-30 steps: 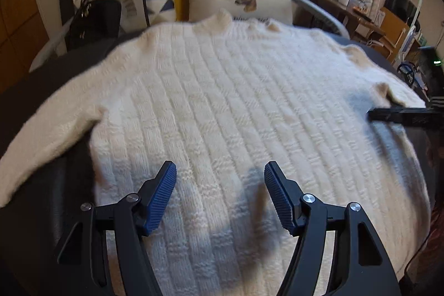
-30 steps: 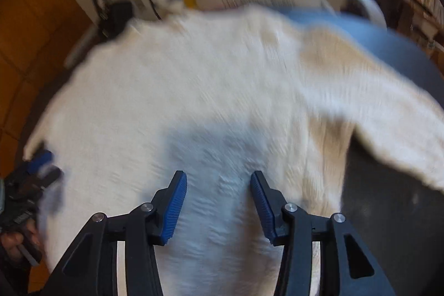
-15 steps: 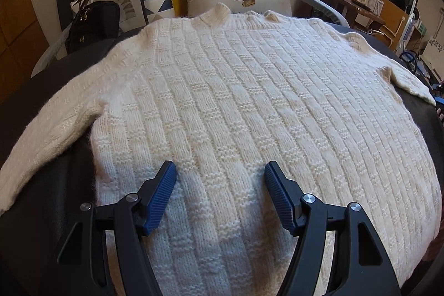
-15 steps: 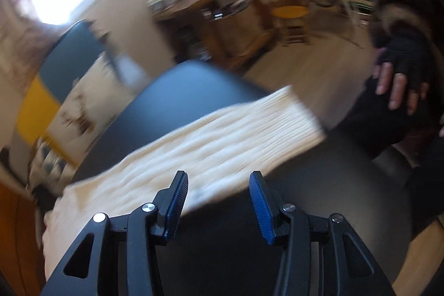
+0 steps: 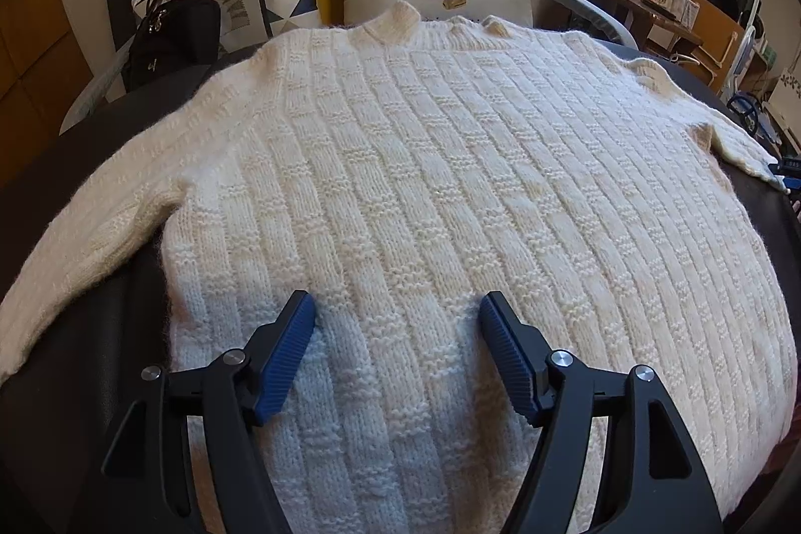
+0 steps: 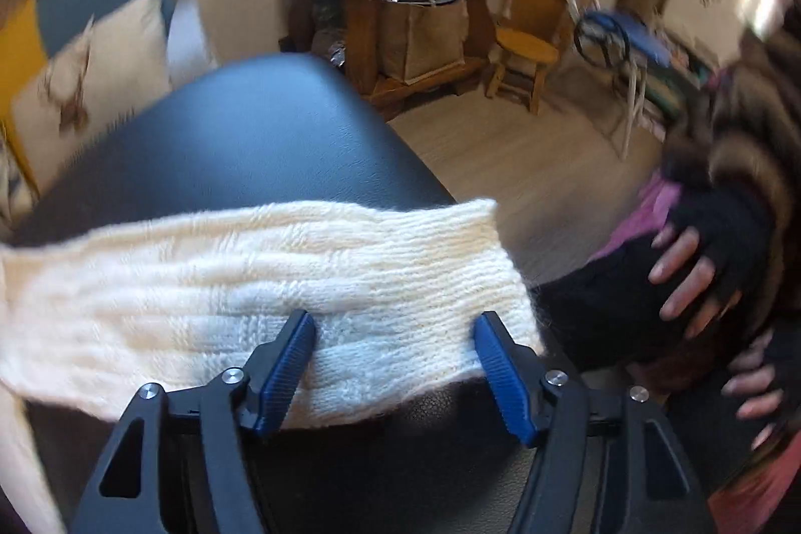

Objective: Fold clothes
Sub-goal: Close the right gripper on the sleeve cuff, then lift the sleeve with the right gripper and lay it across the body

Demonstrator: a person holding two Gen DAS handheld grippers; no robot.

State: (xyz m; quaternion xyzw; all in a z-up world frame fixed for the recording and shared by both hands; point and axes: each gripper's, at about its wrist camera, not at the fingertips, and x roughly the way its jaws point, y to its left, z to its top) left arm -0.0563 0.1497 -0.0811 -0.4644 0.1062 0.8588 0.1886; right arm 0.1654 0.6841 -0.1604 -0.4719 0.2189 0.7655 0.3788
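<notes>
My right claw (image 6: 395,364) is opening over the sweater's cuff (image 6: 410,284), lower centre; left claw (image 5: 398,354) hovers wide above the sweater (image 5: 425,183) spread across the black surface (image 6: 260,143). Soft, floppy knit: pinch the cuff edge.

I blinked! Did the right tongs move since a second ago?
Yes. The right tongs swung from the sweater's middle out over its sleeve cuff, jaws opening.
</notes>
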